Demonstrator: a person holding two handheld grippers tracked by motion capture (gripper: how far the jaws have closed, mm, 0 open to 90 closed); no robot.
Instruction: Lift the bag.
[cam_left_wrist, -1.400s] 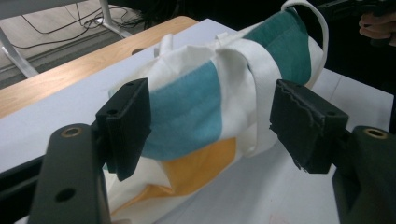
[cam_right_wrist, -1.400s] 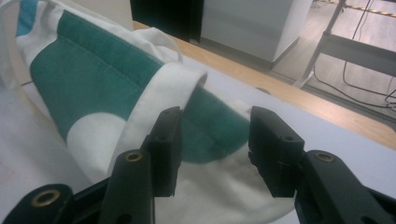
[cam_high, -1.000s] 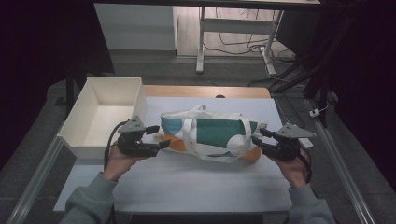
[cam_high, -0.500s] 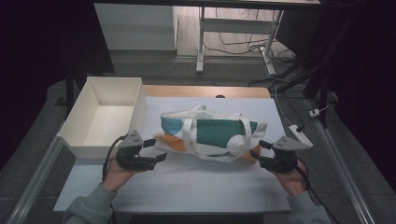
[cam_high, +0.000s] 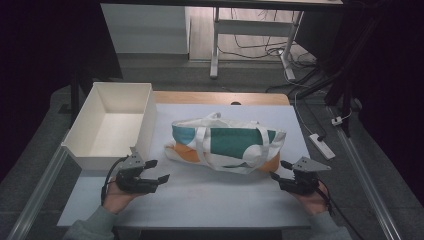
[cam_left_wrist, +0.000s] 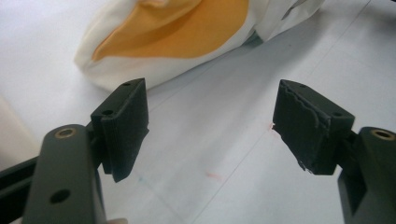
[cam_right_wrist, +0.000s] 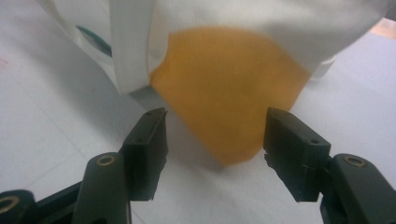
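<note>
White mat (cam_high: 210, 195) on table in a dark room; my left tongs (cam_high: 159, 171) gape empty short of the bag (cam_high: 225, 142), my right tongs (cam_high: 278, 170), just widening, straddle its orange corner (cam_right_wrist: 224, 93) untouched.

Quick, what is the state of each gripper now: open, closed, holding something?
Left gripper: open, holding nothing, short of the bag.
Right gripper: open, jaws just opening, the bag's orange corner between them, not pressed.
</note>
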